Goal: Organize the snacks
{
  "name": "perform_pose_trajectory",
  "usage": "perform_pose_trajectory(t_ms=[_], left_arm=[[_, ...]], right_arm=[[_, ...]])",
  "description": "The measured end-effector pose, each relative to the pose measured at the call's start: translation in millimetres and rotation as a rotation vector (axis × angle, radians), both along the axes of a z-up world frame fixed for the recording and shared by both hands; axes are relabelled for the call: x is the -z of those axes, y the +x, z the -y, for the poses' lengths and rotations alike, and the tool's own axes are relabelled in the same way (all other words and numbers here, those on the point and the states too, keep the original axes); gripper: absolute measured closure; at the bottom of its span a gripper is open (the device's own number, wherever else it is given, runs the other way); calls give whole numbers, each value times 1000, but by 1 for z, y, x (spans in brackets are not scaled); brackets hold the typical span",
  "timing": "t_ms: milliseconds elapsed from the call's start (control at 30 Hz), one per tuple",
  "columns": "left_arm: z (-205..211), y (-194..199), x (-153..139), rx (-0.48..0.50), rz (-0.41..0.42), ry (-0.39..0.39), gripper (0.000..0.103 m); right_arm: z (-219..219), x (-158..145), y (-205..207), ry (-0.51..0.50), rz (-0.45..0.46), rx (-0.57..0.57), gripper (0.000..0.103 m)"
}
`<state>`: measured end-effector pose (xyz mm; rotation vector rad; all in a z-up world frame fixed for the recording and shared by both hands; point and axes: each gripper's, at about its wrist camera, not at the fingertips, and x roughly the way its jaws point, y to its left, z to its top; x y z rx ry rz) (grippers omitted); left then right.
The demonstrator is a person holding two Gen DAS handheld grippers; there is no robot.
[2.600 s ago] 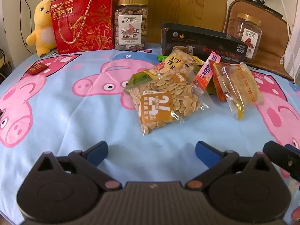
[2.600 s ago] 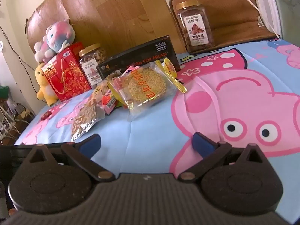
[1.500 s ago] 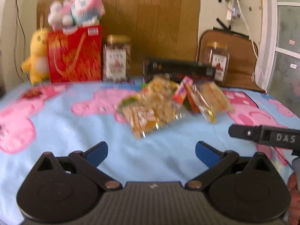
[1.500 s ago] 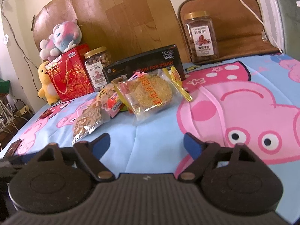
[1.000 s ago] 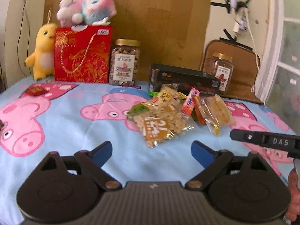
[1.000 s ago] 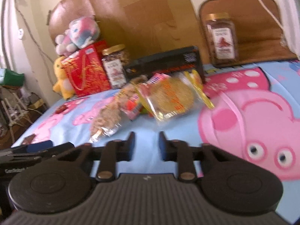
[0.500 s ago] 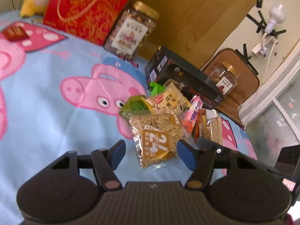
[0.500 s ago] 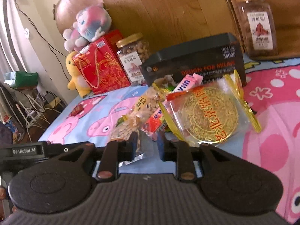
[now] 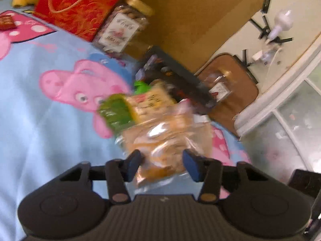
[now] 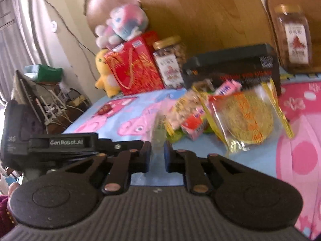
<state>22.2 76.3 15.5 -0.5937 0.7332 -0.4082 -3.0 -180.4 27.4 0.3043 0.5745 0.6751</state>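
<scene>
A heap of snack packets lies on the pig-print blue cloth. The clear seed bag with an orange label sits between the fingers of my left gripper, which is open around its near end. My right gripper has its jaws nearly closed on the bag's clear edge. A round sesame cake packet and a pink packet lie to the right of it. The left gripper's body shows in the right wrist view. Both views are blurred.
At the back stand a red gift bag, a nut jar, a black box and a second jar. Plush toys sit at the back left. A small red packet lies far left.
Both grippers moved in on the seed bag. The left jaws have narrowed around it. The right gripper, narrowed a second ago, now has the bag's edge between its fingers.
</scene>
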Motion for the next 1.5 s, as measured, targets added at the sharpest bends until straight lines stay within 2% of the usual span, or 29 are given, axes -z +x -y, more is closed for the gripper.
perform_pose_trajectory(t_ms=[100,233,300,333,433,567,633,700,800,833,867,900,1000,1133,1233,1300,1400,1500], left_arm=[[9,-1,-14,-1,49,49,61],[4,-2,-14,-8,37,22,51],[0,-3,-9,-28,14,21,29],[-3,-3,-4,-39,-5,9,27],[-5,0,8,-15,-64,-41,26],[4,7,19,33,-110,-68,26],[8,6,21,40,-95,-50,26],[12,5,20,46,-83,-33,26],[21,5,19,74,-79,-29,29],[24,3,16,86,-62,-25,29],[26,1,13,104,-46,-35,31],[28,-2,8,124,-27,-48,31],[31,-9,-7,143,24,-36,31],[19,-16,-17,98,64,-12,28],[2,-17,-14,33,44,3,21],[-9,-15,-7,8,7,-36,18],[-20,-10,5,25,-50,-144,18],[-21,-7,8,61,-65,-212,18]], right_arm=[[5,-6,4,40,0,4,87],[17,-3,18,134,-68,17,87],[27,2,21,166,-101,49,87],[32,6,22,163,-110,76,87],[40,21,21,154,-161,101,86],[38,33,15,118,-215,67,81],[32,35,12,80,-217,33,75],[29,36,10,41,-203,29,65],[22,37,7,35,-187,3,61],[17,36,5,25,-177,-5,66],[12,34,2,18,-162,-28,82],[9,33,-2,19,-143,-55,87],[-2,22,-15,-15,-51,-83,89],[3,20,-8,44,-80,-80,91],[16,31,3,141,-185,-71,92],[30,41,10,262,-286,-86,92],[46,55,18,506,-432,-124,92],[54,51,15,599,-443,-144,92]])
